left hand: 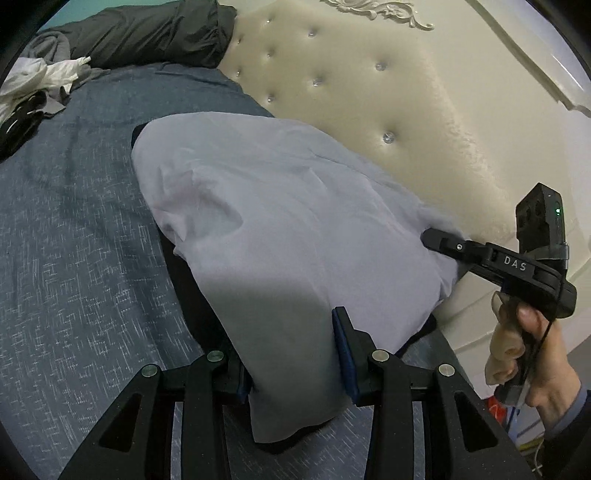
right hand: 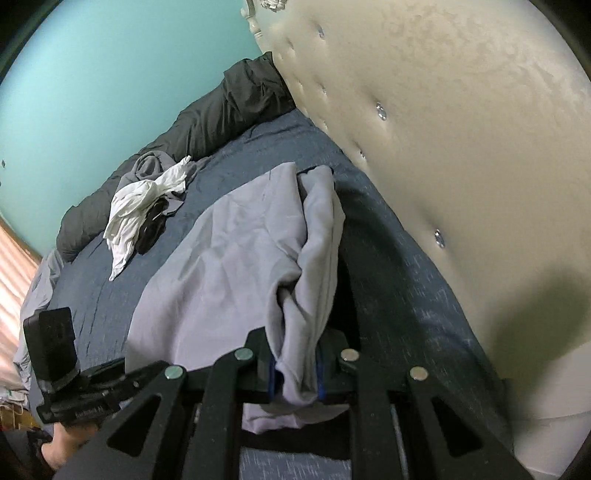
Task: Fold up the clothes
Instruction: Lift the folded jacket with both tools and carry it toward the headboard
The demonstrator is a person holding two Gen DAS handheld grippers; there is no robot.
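Observation:
A light lavender-grey garment (left hand: 280,206) hangs spread over the blue bed sheet (left hand: 74,229), held up at two edges. My left gripper (left hand: 291,354) is shut on its near edge; the cloth fills the gap between the blue pads and hangs below them. My right gripper (right hand: 295,380) is shut on a bunched fold of the same garment (right hand: 229,258). In the left wrist view the right gripper (left hand: 436,236) pinches the garment's right edge beside the headboard, with a hand (left hand: 517,350) on its handle. The dark patch under the garment is shadow or black cloth; I cannot tell which.
A cream tufted headboard (left hand: 369,110) runs close along the right side. A dark grey duvet (left hand: 147,33) lies at the far end of the bed, with a pile of white and grey clothes (right hand: 144,206) and a black item (right hand: 151,225) beside it. A teal wall (right hand: 110,74) stands behind.

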